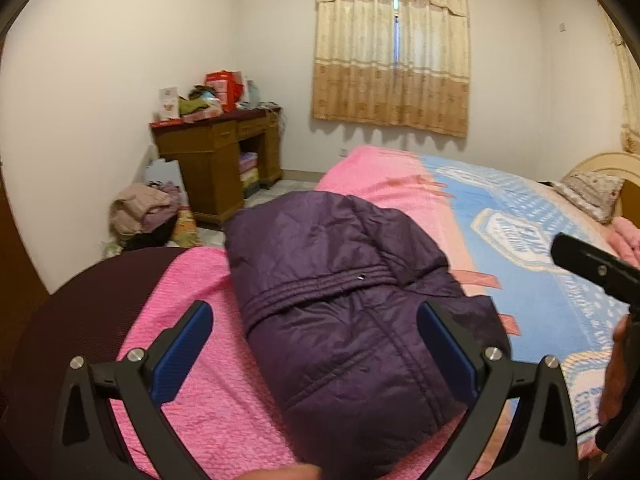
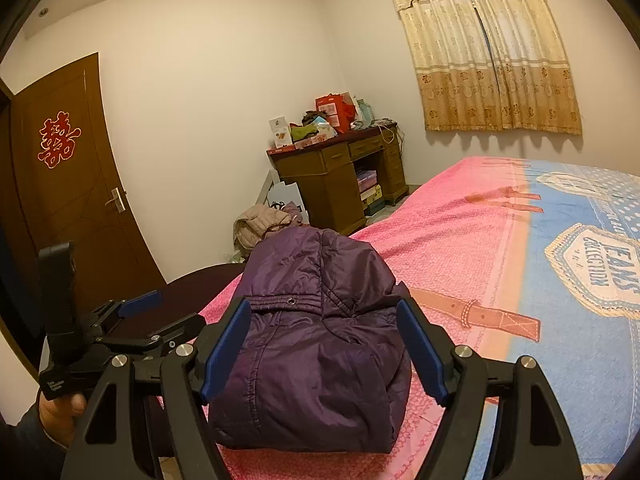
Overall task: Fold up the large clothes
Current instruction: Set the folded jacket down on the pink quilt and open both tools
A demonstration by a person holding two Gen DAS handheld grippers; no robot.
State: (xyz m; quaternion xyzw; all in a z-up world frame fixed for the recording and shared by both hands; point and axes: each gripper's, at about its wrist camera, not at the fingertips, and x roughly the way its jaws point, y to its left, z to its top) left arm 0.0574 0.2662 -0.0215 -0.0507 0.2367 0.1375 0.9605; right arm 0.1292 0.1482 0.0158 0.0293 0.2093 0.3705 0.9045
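Observation:
A dark purple padded jacket [image 1: 344, 300] lies folded into a compact bundle on the pink part of the bed cover [image 1: 192, 380]; it also shows in the right wrist view [image 2: 316, 344]. My left gripper [image 1: 316, 356] is open, its blue-padded fingers standing wide to either side of the bundle and above it, holding nothing. My right gripper [image 2: 324, 352] is open too, its fingers straddling the bundle's near end without gripping it. The left gripper also shows at the left of the right wrist view [image 2: 120, 328].
The bed [image 2: 540, 280] has a pink and blue cover and a pillow [image 1: 592, 196] at its head. A wooden desk [image 1: 216, 160] piled with boxes stands in the corner, with a heap of clothes [image 1: 140, 212] on the floor. A brown door [image 2: 68, 184] is at left.

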